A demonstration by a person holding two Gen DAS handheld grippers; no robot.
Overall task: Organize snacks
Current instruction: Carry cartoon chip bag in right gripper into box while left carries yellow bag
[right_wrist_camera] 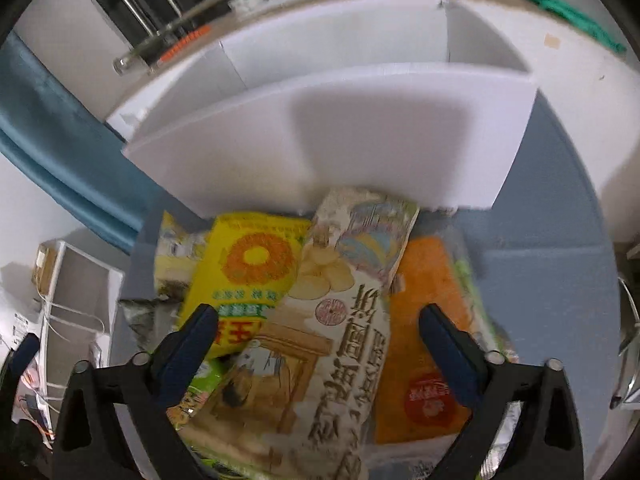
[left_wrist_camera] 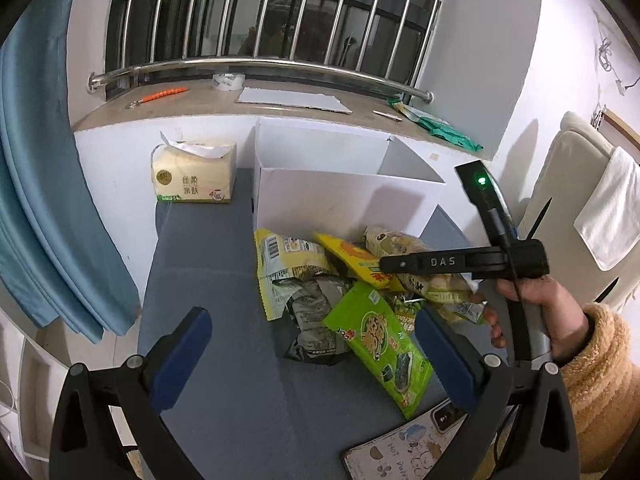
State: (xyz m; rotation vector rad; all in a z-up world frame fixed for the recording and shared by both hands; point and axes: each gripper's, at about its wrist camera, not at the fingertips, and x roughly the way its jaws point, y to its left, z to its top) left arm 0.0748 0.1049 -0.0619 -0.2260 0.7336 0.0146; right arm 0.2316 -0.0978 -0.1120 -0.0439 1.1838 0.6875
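Note:
A pile of snack bags lies on the grey table (left_wrist_camera: 208,280) in front of a white open box (left_wrist_camera: 344,196). In the left wrist view my left gripper (left_wrist_camera: 312,340) is open and empty above a green bag (left_wrist_camera: 380,340) and a crumpled grey bag (left_wrist_camera: 312,320). The right gripper body (left_wrist_camera: 460,262), held by a hand, hovers over the pile's right side. In the right wrist view my right gripper (right_wrist_camera: 318,332) is open, its jaws on either side of a long beige biscuit bag (right_wrist_camera: 320,320), with a yellow bag (right_wrist_camera: 248,264) to its left and an orange bag (right_wrist_camera: 428,320) to its right. The white box (right_wrist_camera: 360,132) stands just behind them.
A tissue pack (left_wrist_camera: 194,176) stands at the table's back left. A phone (left_wrist_camera: 404,448) lies near the front edge. A windowsill (left_wrist_camera: 240,100) with tape and paper runs behind the box. A blue curtain (left_wrist_camera: 44,200) hangs at left, and a chair with a towel (left_wrist_camera: 608,216) stands at right.

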